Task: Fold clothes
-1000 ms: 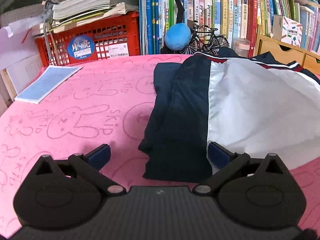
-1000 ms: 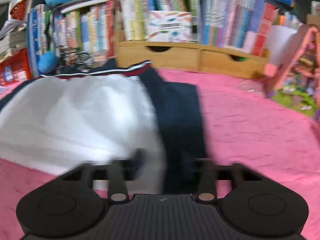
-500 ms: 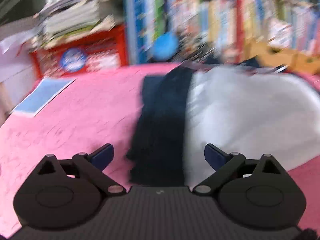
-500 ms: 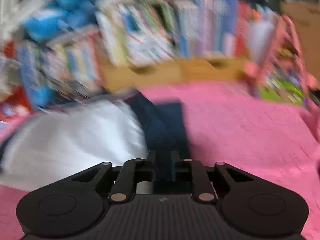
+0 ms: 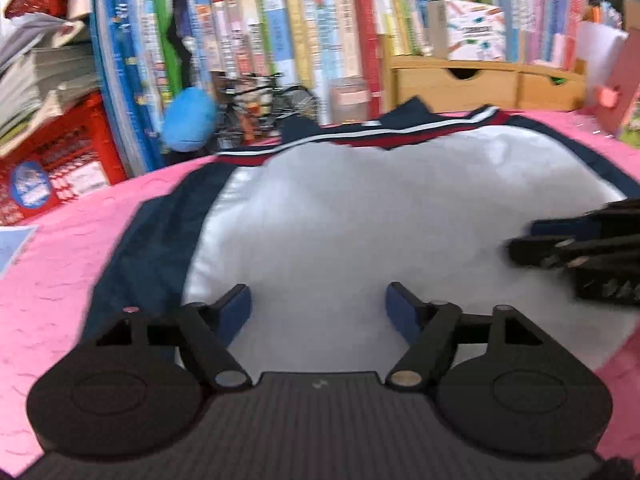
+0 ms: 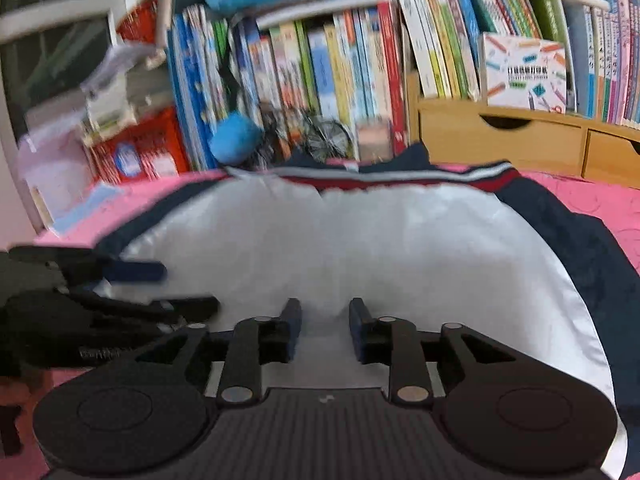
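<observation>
**Both tongs over the hem, nothing gripped**

Jacket (image 5: 360, 220) lies flat on pink surface (image 5: 60, 280), sleeves tucked in. Left tongs (image 5: 318, 312) closing but apart; right tongs (image 6: 325, 330) opening; only white cloth between each pair, unpinched. I judge the next step is the bottom-to-collar fold: I'd drop both, pinch the hem, lift together.

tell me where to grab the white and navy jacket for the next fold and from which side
Probably the near hem of the white and navy jacket, approached from the near edge, low and sliding under. It lies flat on the pink bunny-print cover, sleeves already folded in, collar at the far end, so the hem is the free edge. The left tool and right tool both hover open over it.
</observation>
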`<state>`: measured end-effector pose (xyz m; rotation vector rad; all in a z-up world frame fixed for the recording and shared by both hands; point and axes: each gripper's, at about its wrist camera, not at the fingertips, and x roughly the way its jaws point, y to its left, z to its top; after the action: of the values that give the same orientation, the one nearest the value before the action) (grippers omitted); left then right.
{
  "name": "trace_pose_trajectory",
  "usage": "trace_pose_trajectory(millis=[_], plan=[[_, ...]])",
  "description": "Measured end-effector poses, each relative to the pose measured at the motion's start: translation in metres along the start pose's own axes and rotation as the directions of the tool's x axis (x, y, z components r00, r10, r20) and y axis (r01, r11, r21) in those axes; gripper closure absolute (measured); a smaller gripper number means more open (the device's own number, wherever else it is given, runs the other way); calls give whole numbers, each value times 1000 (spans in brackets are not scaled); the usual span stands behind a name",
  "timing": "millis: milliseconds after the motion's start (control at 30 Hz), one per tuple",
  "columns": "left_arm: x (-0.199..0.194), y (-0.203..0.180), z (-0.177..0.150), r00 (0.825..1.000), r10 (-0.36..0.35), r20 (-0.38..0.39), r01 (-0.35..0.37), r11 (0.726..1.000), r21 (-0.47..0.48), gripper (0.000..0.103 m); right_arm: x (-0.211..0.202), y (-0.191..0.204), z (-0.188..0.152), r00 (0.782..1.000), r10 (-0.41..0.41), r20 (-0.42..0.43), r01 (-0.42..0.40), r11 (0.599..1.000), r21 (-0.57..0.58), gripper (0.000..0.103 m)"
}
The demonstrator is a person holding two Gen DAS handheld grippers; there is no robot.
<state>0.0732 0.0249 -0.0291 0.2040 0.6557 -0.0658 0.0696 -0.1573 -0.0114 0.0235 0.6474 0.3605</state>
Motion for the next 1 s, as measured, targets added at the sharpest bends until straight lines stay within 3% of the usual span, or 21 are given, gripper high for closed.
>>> trace_pose_trajectory(millis=[133,200,233,333,367,433,467,533,567,633,667,700,733,833,933,1000], plan=[[1,24,-7,993,114,16,-115,993,21,15,2,-24,-1,994,-105,0,105,994,-17,76],[-1,43,-10,989,148,10,-148,989,2,15,-4,-46,-4,996,-85,4,85,996,2,100],[0,54,-11,985,172,6,-172,985,-5,15,-7,-57,-5,998,-67,2,67,998,18,103],[-2,88,-20,987,158,-16,-159,982,-105,8,-16,-86,-8,1000,21,11,-22,989,143,103],[-2,100,-23,988,152,-23,-154,978,-139,7,-20,-92,-9,1000,15,20,-18,984,178,103],[2,115,-29,995,96,-37,-101,968,-229,4,-27,-97,-11,983,-179,28,173,973,153,97],[3,120,-30,996,78,-39,-86,962,-259,3,-28,-105,-11,975,-220,27,213,963,164,93],[3,116,-29,995,93,-38,-100,964,-245,2,-30,-125,-12,968,-249,17,240,948,211,94],[3,114,-29,994,101,-36,-107,966,-236,2,-31,-136,-12,965,-264,12,254,939,234,101],[2,112,-29,993,111,-33,-116,968,-225,2,-33,-151,-10,946,-323,-5,313,911,269,102],[3,113,-30,993,109,-35,-114,967,-229,2,-34,-152,-9,923,-384,-24,376,886,273,98],[4,116,-31,994,102,-36,-108,966,-236,2,-35,-148,-6,904,-427,-36,420,867,269,82],[5,118,-31,995,94,-39,-101,964,-247,2,-36,-143,-2,886,-461,-43,456,850,264,76],[5,120,-32,995,87,-42,-95,962,-257,2,-48,-108,3,942,-325,85,301,929,216,78],[4,116,-31,994,103,-41,-110,964,-242,1,-45,-56,13,984,-86,158,71,992,100,64],[4,115,-31,993,111,-41,-117,965,-235,1,-35,-22,19,987,14,160,-19,999,33,53]])
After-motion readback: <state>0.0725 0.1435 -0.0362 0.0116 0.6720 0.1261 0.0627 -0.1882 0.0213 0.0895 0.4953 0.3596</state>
